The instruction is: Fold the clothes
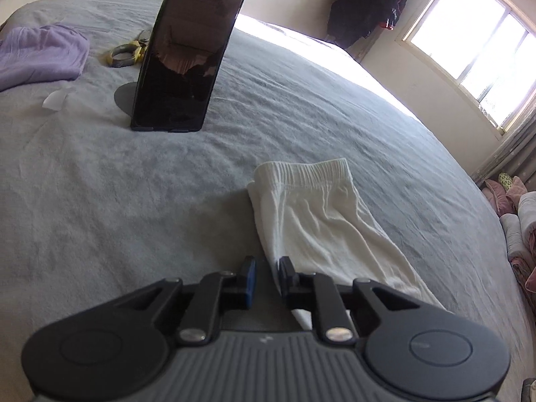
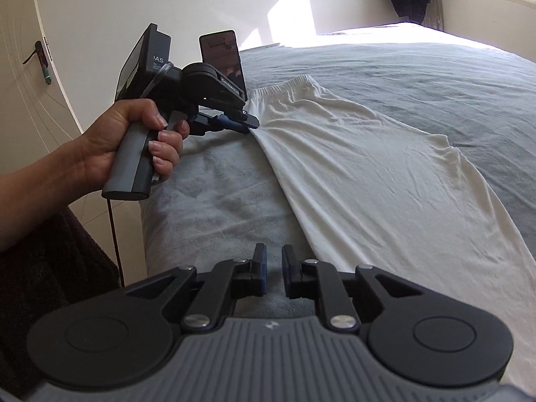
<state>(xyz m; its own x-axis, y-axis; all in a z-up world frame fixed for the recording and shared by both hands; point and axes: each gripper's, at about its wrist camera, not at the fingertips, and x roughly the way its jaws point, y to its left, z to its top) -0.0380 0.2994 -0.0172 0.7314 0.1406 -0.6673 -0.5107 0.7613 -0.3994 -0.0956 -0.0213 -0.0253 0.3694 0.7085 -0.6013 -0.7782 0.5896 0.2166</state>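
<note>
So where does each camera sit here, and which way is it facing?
Left wrist: on the left gripper, looking along its fingers across the bed toward the phone and window; the white garment edge lies between its fingers.
Right wrist: on the right gripper, low over the bed's near edge, looking up the garment toward the wall; its jaws hold nothing. The person's left hand holding the left gripper shows.
Shared: garment, bed, phone, left gripper, dark clothes hanging in the corner.

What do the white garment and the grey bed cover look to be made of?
White garment: thin, soft knit, probably cotton jersey, matte; fine wrinkles and a gathered elastic waistband. Grey bed cover: thicker matte fabric, possibly brushed cotton or fleece; faintly fuzzy, softly creased.
</note>
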